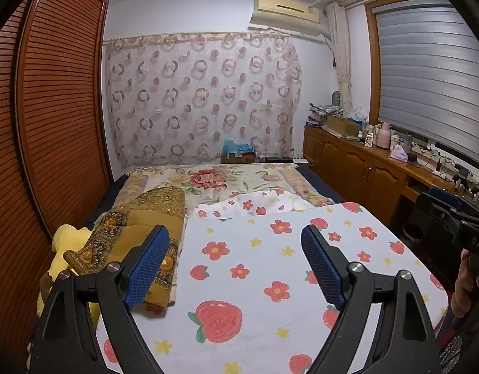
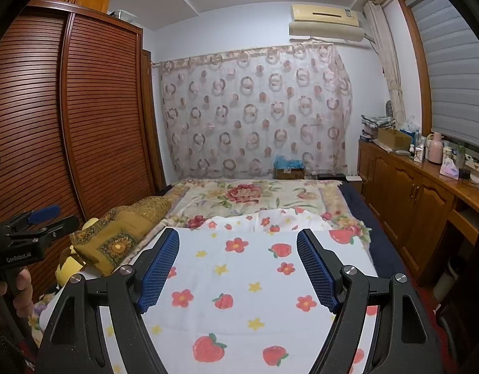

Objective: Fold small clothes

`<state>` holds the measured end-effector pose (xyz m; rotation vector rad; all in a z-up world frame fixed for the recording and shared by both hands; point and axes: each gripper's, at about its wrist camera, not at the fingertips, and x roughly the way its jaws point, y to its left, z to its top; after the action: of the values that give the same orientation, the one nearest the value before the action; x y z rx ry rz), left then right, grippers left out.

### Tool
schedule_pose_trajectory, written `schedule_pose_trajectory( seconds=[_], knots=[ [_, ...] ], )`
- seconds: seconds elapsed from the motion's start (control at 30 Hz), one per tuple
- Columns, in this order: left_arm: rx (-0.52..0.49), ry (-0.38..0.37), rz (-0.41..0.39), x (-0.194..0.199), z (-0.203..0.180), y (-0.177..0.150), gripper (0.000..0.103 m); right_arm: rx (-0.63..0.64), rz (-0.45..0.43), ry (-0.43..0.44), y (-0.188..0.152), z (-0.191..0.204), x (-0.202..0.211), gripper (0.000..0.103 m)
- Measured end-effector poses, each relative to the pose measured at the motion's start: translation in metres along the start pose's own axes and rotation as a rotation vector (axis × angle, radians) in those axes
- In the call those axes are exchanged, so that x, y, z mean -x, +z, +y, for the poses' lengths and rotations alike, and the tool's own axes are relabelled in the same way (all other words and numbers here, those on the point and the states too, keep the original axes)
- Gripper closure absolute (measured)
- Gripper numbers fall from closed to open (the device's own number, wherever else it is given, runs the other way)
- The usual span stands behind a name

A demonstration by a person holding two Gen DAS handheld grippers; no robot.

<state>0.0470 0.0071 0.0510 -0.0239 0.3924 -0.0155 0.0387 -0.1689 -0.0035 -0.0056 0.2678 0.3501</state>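
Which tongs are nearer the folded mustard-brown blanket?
Left. The left tongs hang open right beside the folded mustard-brown blanket; the right tongs sit farther right, over the strawberry-print cloth.

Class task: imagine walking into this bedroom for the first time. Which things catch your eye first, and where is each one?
First comes the white cloth printed with strawberries and flowers, spread flat on the near part of the bed. To its left lies a folded mustard-gold blanket, with dark louvred wardrobe doors beyond it. On the far wall hangs a sheer curtain with ring patterns, and both pairs of blue-padded tongs, left tongs and right tongs, stand open and empty over the cloth.
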Motion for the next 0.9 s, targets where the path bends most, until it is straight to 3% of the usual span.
schedule_pose_trajectory(
  seconds=[0.9],
  knots=[
    [-0.002, 0.000, -0.002, -0.0003, -0.0017, 0.0006, 0.016, -0.001, 0.007, 0.000, -0.0006, -0.0106, -0.0024, 0.023]
  ],
)
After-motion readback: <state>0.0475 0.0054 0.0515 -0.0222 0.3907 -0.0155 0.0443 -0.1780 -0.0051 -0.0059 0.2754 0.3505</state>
